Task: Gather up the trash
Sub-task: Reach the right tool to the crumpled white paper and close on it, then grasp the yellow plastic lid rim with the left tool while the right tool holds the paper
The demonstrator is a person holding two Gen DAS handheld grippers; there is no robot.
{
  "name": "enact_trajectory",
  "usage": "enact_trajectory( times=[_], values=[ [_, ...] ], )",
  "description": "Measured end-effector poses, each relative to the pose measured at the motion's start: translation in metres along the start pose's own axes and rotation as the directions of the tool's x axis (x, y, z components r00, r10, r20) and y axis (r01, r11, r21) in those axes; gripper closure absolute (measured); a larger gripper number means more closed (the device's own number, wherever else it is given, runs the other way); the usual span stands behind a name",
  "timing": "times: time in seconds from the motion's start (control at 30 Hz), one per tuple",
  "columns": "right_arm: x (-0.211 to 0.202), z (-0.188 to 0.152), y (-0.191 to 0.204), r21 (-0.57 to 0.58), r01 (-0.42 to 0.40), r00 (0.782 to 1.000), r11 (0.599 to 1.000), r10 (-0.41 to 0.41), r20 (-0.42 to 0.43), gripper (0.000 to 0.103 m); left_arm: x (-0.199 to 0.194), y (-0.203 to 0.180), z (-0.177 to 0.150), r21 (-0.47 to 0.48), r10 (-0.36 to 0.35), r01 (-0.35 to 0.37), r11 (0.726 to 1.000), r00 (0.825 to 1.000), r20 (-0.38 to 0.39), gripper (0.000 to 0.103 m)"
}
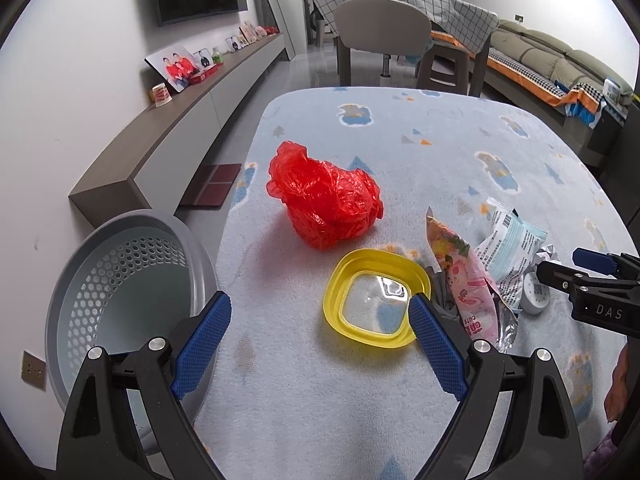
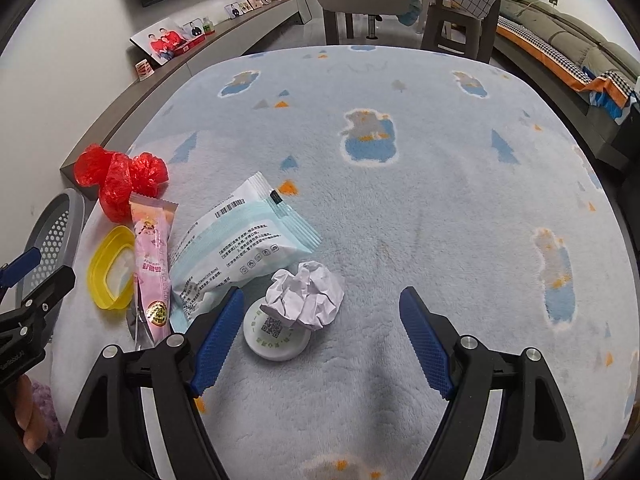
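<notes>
Six pieces of trash on blanket-covered worktop (image 2: pixel 440 200): one red bag (image 1: pixel 324 200), one yellow lid (image 1: pixel 372 300), two wrappers (image 2: pixel 240 248), one paper ball (image 2: pixel 308 296), one white cap (image 2: pixel 276 336); one bin (image 1: pixel 120 304) at left edge; both grippers, left (image 1: pixel 320 316) and right (image 2: pixel 322 312), fingers spread, empty

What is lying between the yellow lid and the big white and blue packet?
A pink snack wrapper lies between the yellow lid and the white and blue packet. The right wrist view shows it best.

Fuzzy fleece cloth on tabletop (image 2: pixel 440 208), crinkly glossy red plastic bag (image 1: pixel 324 200), shiny yellow plastic lid (image 1: pixel 376 300), crumpled matt paper ball (image 2: pixel 306 298), perforated matt plastic bin (image 1: pixel 120 288).
</notes>
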State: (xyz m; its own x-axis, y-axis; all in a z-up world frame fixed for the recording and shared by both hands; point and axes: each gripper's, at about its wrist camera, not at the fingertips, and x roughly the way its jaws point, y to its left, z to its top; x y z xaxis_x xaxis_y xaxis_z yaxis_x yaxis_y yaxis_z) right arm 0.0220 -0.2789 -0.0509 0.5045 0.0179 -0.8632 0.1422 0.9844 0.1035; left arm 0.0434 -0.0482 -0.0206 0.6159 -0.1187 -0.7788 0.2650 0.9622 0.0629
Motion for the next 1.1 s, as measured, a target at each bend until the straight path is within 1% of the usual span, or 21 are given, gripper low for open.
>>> enact_trajectory(
  times=[0.2, 0.27, 0.3, 0.4, 0.47, 0.5, 0.57, 0.63, 0.67, 0.8, 0.97, 1.1],
  values=[
    [0.000, -0.001, 0.003, -0.014, 0.009, 1.000, 1.000, -0.008, 0.010, 0.027, 0.002, 0.000, -0.003, 0.001, 0.002, -0.002, 1.000, 1.000, -0.006, 0.014],
    [0.001, -0.002, 0.004, -0.020, 0.014, 1.000, 1.000, -0.013, 0.010, 0.030, 0.002, 0.000, -0.003, 0.002, 0.004, -0.004, 1.000, 1.000, -0.006, 0.014],
    [0.001, -0.002, 0.005, -0.023, 0.017, 1.000, 1.000, -0.017, 0.007, 0.035, 0.002, 0.000, -0.003, 0.002, 0.003, -0.003, 1.000, 1.000, -0.005, 0.014],
    [0.003, -0.002, 0.005, -0.025, 0.014, 1.000, 1.000, -0.014, 0.002, 0.038, 0.003, 0.000, -0.004, 0.003, 0.006, -0.006, 1.000, 1.000, -0.005, 0.014],
    [0.002, -0.003, 0.006, -0.030, 0.013, 1.000, 0.999, -0.013, 0.001, 0.046, 0.003, 0.000, -0.005, 0.003, 0.005, -0.004, 1.000, 1.000, -0.005, 0.014],
    [0.002, -0.003, 0.006, -0.032, 0.012, 1.000, 0.999, -0.012, -0.001, 0.052, 0.003, 0.000, -0.004, 0.003, 0.005, -0.005, 1.000, 1.000, -0.004, 0.014],
    [0.002, -0.003, 0.007, -0.035, 0.010, 1.000, 0.999, -0.010, -0.003, 0.056, 0.003, 0.000, -0.005, 0.005, 0.007, -0.007, 1.000, 1.000, -0.004, 0.014],
    [0.001, -0.004, 0.008, -0.041, 0.007, 1.000, 0.999, -0.007, -0.001, 0.066, 0.003, -0.001, -0.005, 0.008, 0.008, -0.008, 1.000, 1.000, -0.002, 0.014],
    [0.000, -0.005, 0.009, -0.046, 0.008, 1.000, 0.999, -0.008, 0.000, 0.068, 0.003, -0.002, -0.006, 0.010, 0.009, -0.009, 1.000, 1.000, 0.000, 0.014],
    [-0.005, -0.006, 0.011, -0.050, 0.001, 1.000, 0.999, -0.001, 0.015, 0.069, 0.003, -0.004, -0.008, 0.016, 0.010, -0.010, 1.000, 1.000, 0.002, 0.014],
    [-0.012, -0.007, 0.007, -0.022, -0.031, 0.999, 0.999, 0.031, 0.023, 0.069, 0.003, -0.005, -0.010, 0.017, 0.006, -0.005, 1.000, 1.000, -0.004, 0.014],
    [-0.021, -0.008, 0.003, 0.000, -0.040, 0.998, 0.999, 0.040, 0.040, 0.069, 0.005, -0.004, -0.013, 0.015, 0.000, 0.000, 1.000, 1.000, -0.012, 0.014]
  ],
)
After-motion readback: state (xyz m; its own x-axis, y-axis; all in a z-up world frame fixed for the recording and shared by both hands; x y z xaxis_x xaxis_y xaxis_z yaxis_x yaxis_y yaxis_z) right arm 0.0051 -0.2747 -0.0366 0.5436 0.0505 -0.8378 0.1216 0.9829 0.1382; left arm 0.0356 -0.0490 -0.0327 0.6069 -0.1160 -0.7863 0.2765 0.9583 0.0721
